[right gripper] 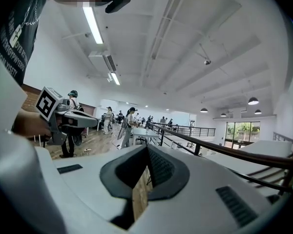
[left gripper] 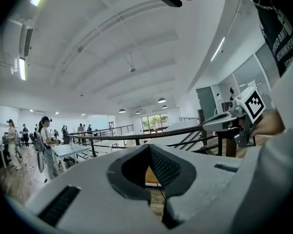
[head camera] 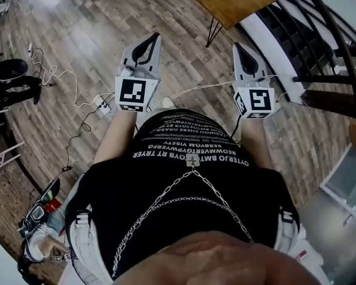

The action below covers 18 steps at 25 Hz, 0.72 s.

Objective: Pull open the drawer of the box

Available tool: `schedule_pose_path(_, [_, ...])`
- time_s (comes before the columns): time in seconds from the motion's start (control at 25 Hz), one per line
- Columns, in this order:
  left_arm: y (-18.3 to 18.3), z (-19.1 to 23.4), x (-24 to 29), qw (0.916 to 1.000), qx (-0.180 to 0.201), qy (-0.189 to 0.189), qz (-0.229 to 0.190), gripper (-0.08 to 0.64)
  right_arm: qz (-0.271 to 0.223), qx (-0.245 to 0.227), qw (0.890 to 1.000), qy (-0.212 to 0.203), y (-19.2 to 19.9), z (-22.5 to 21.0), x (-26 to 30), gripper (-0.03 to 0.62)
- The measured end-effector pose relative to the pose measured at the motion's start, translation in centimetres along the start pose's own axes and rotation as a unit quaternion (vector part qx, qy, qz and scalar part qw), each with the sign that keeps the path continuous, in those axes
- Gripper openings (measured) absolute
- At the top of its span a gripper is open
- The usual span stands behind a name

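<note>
Nearest to me, my black shirt [head camera: 184, 183] carried several lines of white print, upside down from the head view and too garbled to read with confidence. A metal chain [head camera: 166, 202] hung across it.

Beyond the shirt, I held my left gripper [head camera: 156, 36] and my right gripper [head camera: 236, 45] side by side, well apart, both pointing away from me above the wooden floor [head camera: 89, 34]. Each bore a cube with black-and-white square markers and no lettering. The left gripper view showed the left jaws together, with nothing between them. The right gripper view showed the right jaws likewise together and empty.

A white cable [head camera: 65, 79] trailed over the floor at left, near a power strip [head camera: 101, 104]. A wooden table [head camera: 225, 2] on thin black legs stood farther off, ahead and slightly right. A black railing [head camera: 320, 28] ran along the far right.

In the distance, people [right gripper: 129, 126] stood at tables in an open hall.

I could not tell where the box and its drawer stood.
</note>
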<state>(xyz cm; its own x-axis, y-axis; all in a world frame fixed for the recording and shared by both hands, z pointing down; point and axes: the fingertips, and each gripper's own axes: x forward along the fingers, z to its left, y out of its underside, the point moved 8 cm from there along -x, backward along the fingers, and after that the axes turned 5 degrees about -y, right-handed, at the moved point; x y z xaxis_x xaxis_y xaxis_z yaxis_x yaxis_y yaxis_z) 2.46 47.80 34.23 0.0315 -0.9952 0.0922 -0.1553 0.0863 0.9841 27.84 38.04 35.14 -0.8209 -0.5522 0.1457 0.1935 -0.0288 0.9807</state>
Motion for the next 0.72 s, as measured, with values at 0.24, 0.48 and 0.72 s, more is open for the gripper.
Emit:
schedule_pose_path(0.24, [0.9, 3.2, 0.8, 0.9998, -0.008, 0.02, -0.001, 0.006, 0.014, -0.003, 1.0, 0.002, -0.9, 2.1, 3.3, -0.002])
schedule_pose_path(0.48, [1.9, 6.1, 0.8, 0.9993, -0.024, 0.029, -0.002, 0.006, 0.019, -0.02, 1.0, -0.009, -2.2, 4.8, 5.9, -0.002])
schedule_pose_path(0.72, [2.4, 6.4, 0.8, 0.999, -0.031, 0.033, -0.003, 0.006, 0.032, -0.02, 0.999, -0.006, -1.8, 5.0, 5.8, -0.002])
